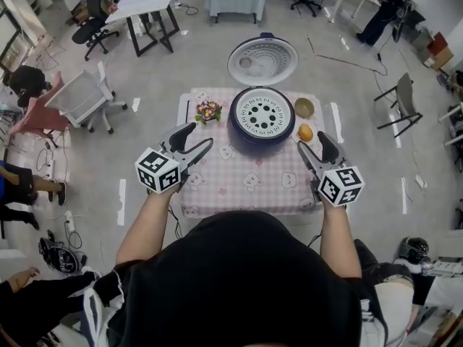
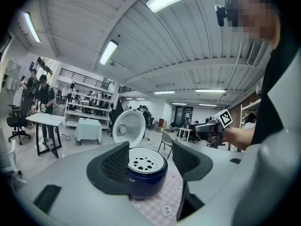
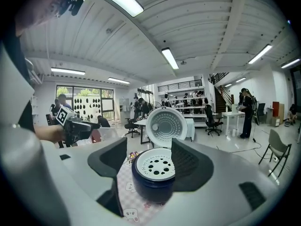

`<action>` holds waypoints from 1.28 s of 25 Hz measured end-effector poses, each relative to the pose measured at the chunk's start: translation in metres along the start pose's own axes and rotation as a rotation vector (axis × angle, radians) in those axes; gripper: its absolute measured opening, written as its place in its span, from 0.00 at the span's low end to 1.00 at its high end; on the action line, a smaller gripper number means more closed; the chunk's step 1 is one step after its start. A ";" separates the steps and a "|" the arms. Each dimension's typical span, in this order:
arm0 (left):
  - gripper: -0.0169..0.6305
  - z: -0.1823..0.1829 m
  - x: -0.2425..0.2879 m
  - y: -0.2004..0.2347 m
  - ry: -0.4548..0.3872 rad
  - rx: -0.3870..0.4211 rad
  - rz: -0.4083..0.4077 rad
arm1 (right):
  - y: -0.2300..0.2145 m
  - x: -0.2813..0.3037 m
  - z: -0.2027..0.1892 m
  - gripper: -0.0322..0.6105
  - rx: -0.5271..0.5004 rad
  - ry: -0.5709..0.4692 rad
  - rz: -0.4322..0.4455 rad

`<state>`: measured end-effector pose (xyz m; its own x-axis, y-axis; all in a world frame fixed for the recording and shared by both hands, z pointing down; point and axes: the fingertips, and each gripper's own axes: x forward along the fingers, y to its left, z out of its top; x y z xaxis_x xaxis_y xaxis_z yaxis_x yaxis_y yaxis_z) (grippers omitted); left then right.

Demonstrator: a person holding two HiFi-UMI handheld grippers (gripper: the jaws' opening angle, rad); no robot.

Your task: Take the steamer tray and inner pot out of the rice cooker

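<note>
Sitting at the upper middle of the head view, the round dark-blue rice cooker (image 1: 240, 133) stands on the table (image 1: 246, 185), which is covered with a pink checked cloth. Its white-lined lid (image 1: 262, 61) is swung open toward the top of the frame. The white perforated steamer tray (image 1: 262, 113) lies in the cooker's mouth; any inner pot under it is hidden. Left of the cooker is a small bunch of flowers (image 1: 208, 110); to its right are a small tan bowl (image 1: 304, 108) and an orange fruit (image 1: 305, 132). The left claw (image 1: 200, 137) hovers at the cooker's lower left and the right claw (image 1: 312, 142) at its lower right, neither touching it. Each claw's own view shows its jaws spread wide and holding nothing, with the cooker framed beyond them.
</note>
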<state>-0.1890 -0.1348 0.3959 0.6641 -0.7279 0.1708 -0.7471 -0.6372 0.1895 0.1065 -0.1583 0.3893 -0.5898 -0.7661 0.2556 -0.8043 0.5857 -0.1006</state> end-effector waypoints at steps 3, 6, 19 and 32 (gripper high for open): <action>0.49 0.002 0.009 0.011 0.002 -0.004 0.027 | -0.013 0.016 0.012 0.53 -0.020 -0.015 0.023; 0.49 -0.001 0.024 0.014 0.019 -0.006 0.034 | -0.028 0.030 0.019 0.53 -0.024 -0.021 0.034; 0.49 -0.006 0.081 0.027 0.053 -0.040 0.031 | -0.076 0.072 0.014 0.54 0.012 0.012 0.050; 0.49 -0.029 0.103 0.026 0.090 -0.091 0.031 | -0.046 0.131 -0.034 0.55 -0.237 0.295 0.304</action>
<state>-0.1395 -0.2189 0.4460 0.6437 -0.7186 0.2631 -0.7643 -0.5861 0.2689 0.0685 -0.2763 0.4601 -0.7223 -0.4631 0.5136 -0.5399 0.8417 -0.0003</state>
